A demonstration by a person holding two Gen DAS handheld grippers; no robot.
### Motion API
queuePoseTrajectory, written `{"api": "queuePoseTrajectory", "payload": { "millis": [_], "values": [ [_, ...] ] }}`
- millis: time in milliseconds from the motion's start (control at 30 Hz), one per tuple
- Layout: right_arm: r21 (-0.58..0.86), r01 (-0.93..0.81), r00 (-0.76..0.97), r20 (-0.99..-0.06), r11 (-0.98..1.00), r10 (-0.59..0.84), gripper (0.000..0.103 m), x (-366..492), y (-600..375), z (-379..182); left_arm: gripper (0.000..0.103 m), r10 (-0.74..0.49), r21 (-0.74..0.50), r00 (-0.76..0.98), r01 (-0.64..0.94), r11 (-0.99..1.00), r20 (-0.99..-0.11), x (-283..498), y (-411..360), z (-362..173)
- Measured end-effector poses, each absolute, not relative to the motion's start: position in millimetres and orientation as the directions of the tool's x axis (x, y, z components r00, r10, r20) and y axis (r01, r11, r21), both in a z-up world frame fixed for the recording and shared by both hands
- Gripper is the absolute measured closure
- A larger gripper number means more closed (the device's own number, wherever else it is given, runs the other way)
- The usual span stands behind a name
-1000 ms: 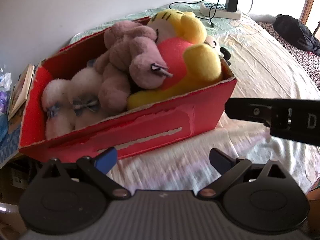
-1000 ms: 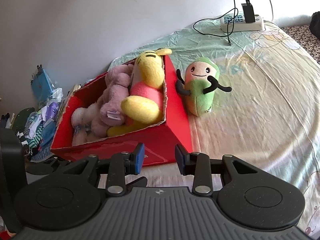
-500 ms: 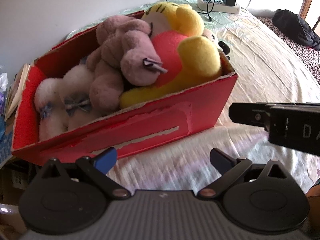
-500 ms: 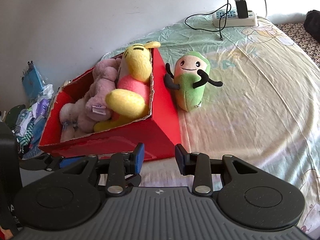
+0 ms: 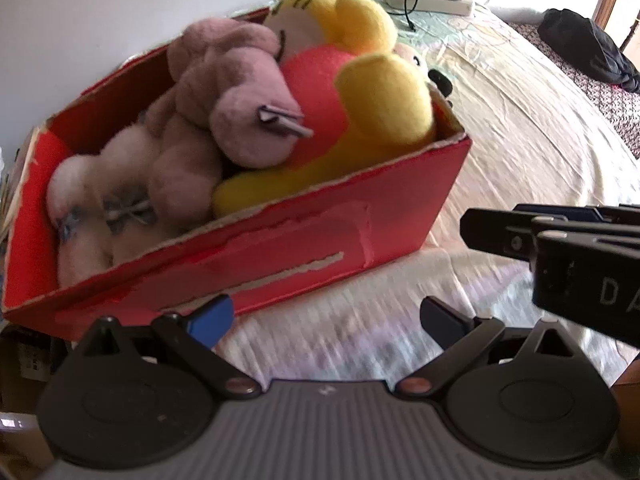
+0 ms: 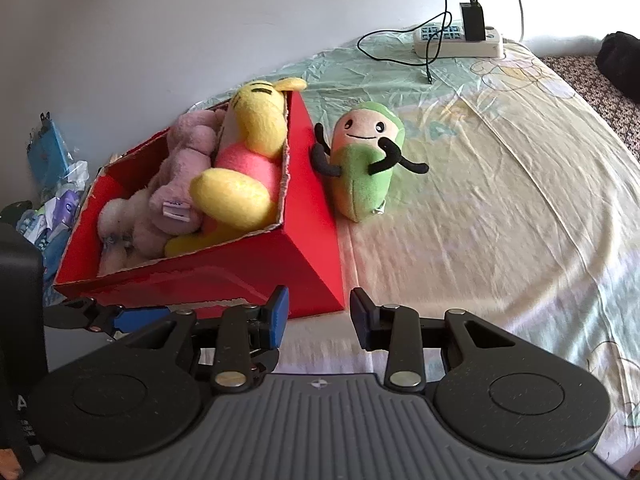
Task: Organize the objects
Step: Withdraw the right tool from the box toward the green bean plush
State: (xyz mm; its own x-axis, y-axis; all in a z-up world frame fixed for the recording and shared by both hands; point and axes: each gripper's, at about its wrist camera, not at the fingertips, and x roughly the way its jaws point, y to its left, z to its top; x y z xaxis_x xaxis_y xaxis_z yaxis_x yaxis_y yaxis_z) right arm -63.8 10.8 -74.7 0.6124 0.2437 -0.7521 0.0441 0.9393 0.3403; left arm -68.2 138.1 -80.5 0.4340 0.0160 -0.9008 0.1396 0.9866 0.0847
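- Compared with a second ago, the red cardboard box [image 5: 360, 220] fills more of the left wrist view and sits lower in the right wrist view, so both grippers have come closer to it.
- Left gripper [image 5: 326, 318] hangs released, its blue-tipped fingers spread wide over the pale wrinkled bedsheet [image 6: 500, 220], just short of the box's near wall.
- Right gripper [image 6: 318, 316] is also unclenched with a narrower gap, holding nothing, near the box's bottom right corner at centre frame.
- Packed inside the box lie a yellow plush bear in a red shirt [image 6: 244, 164], a mauve plush toy with a sewn tag [image 5: 240, 112] and a white fluffy plush with grey bows [image 5: 92, 200].
- Outside, touching the box's right wall, a green and peach smiling plush with thin black arms [image 6: 364, 176] stands on the sheet.
- At upper right, a white power strip with a black charger [image 6: 456, 38] rests by the wall.
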Motion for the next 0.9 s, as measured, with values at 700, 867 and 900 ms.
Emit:
{"api": "queuePoseTrajectory", "payload": {
  "millis": [700, 867, 900],
  "values": [
    [0.436, -0.059, 0.519, -0.755, 0.898, 0.401, 0.066, -39, -21, -89, 0.003, 0.102, 0.103, 0.379, -0.017, 0.995, -0.920, -59, 124, -83],
    [0.439, -0.103, 0.495, -0.755, 0.892, 0.429, 0.066, -35, -33, -89, 0.003, 0.122, 0.109, 0.366, -0.056, 0.992, -0.923, -59, 108, -85],
    [0.441, -0.110, 0.491, -0.755, 0.891, 0.434, 0.066, -35, -36, -90, 0.003, 0.128, 0.112, 0.363, -0.065, 0.992, -0.923, -58, 104, -85]
  ]
}}
